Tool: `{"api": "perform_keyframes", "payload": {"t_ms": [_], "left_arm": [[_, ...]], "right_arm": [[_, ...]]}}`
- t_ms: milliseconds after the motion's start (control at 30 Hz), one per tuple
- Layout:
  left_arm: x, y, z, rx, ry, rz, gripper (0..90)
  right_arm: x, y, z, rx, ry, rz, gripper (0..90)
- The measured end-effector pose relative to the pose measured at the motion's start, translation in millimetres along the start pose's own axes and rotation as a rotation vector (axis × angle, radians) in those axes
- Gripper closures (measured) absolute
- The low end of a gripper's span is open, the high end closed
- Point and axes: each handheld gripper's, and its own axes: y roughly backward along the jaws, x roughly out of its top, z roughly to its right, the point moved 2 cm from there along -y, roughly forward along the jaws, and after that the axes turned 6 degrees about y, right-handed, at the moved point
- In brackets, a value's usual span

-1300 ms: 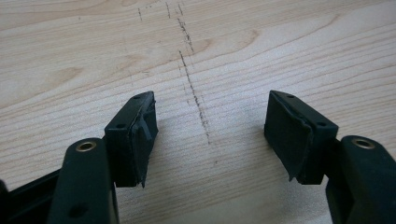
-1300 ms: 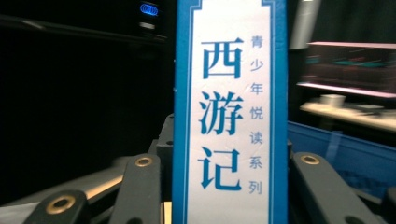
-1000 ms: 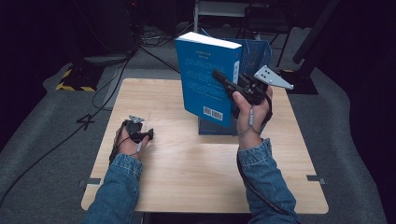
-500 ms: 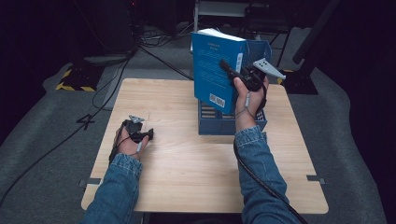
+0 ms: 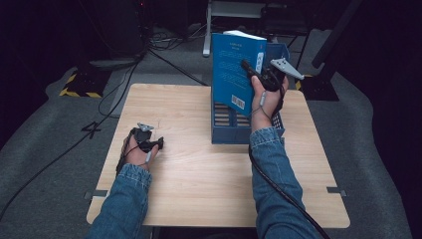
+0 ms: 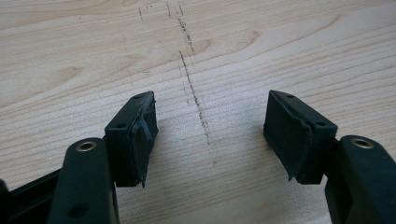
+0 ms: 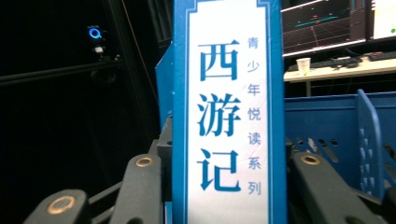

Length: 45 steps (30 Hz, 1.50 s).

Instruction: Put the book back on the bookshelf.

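A blue book (image 5: 234,69) stands upright in the air over the blue file rack (image 5: 226,133) at the back of the wooden table (image 5: 199,179). My right gripper (image 5: 251,69) is shut on its spine edge. In the right gripper view the white-and-blue spine (image 7: 229,116) with printed characters rises between the two black jaws, which press on it from both sides. My left gripper (image 5: 155,144) rests low on the table at the left, open. In the left gripper view its pads (image 6: 137,135) stand wide apart over bare wood with nothing between them.
The rack's blue dividers (image 7: 369,140) show to the right of the book. Cables (image 5: 164,55) and dark equipment lie on the grey floor behind the table. A black-and-yellow marked plate (image 5: 79,84) sits at the far left on the floor.
My right gripper has carried the book to the right and a little down, over the rack. The left hand has stayed where it was.
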Motion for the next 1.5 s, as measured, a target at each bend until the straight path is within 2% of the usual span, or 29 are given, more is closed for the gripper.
{"api": "perform_keyframes", "payload": {"t_ms": [133, 500, 600, 700, 767, 933, 1067, 1133, 1167, 1200, 1233, 1300, 1333, 1367, 1433, 1500], "left_arm": [[0.1, -0.1, 0.0, -0.001, 0.0, 0.001, 35.0], [0.2, -0.4, 0.4, 0.001, 0.002, 0.002, 34.9], [0.1, -0.3, 0.5, 0.002, 0.002, 0.002, 35.0], [0.1, -0.3, 0.5, 0.002, 0.002, 0.002, 35.0], [0.1, -0.3, 0.5, 0.001, 0.002, 0.002, 35.1], [0.2, -0.2, 0.2, 0.0, 0.0, 0.0, 35.0], [0.2, -0.3, 0.4, -0.001, 0.002, 0.001, 35.0], [0.2, -0.3, 0.4, -0.001, 0.001, 0.001, 35.0], [0.2, -0.3, 0.4, -0.001, 0.001, 0.001, 35.0], [0.2, -0.3, 0.5, -0.001, 0.001, 0.002, 35.0], [0.2, -0.3, 0.5, -0.001, 0.001, 0.002, 35.1], [0.1, -0.2, 0.7, 0.001, -0.002, 0.001, 35.3], [0.1, -0.2, 0.7, 0.001, -0.002, 0.001, 35.4], [0.1, -0.1, 0.8, 0.001, -0.002, 0.001, 35.4], [0.0, -0.1, 0.7, -0.002, -0.002, 0.001, 35.3], [0.1, -0.1, 0.7, -0.002, -0.001, 0.001, 35.3]], "right_arm": [[-0.6, 3.5, 8.1, -0.004, -0.031, 0.007, 61.6], [3.7, 15.0, 15.1, 0.005, -0.038, 0.007, 61.6], [5.2, 7.9, 6.1, -0.008, -0.009, -0.002, 61.6], [4.1, 1.5, -1.3, -0.012, -0.002, 0.0, 61.6], [2.7, -8.6, -10.7, -0.034, 0.021, -0.01, 61.6], [-9.6, -32.6, -23.9, -0.075, 0.031, -0.033, 61.5], [-19.1, -41.6, -34.1, -0.086, 0.078, -0.025, 61.2], [-21.4, -42.8, -36.7, -0.093, 0.084, -0.027, 61.0], [-26.3, -43.7, -39.8, -0.118, 0.095, -0.045, 60.7], [-26.3, -43.7, -39.8, -0.118, 0.095, -0.045, 60.7], [-35.2, -46.1, -44.1, -0.146, 0.103, -0.085, 60.1], [-47.5, -51.2, -47.4, -0.166, 0.106, -0.134, 59.6], [-47.5, -51.2, -47.4, -0.166, 0.106, -0.134, 59.6], [-61.9, -57.4, -48.9, -0.168, 0.1, -0.181, 59.7], [-68.9, -60.3, -49.9, -0.164, 0.096, -0.199, 59.7], [-84.0, -67.2, -55.4, -0.175, 0.134, -0.241, 59.6]]}}
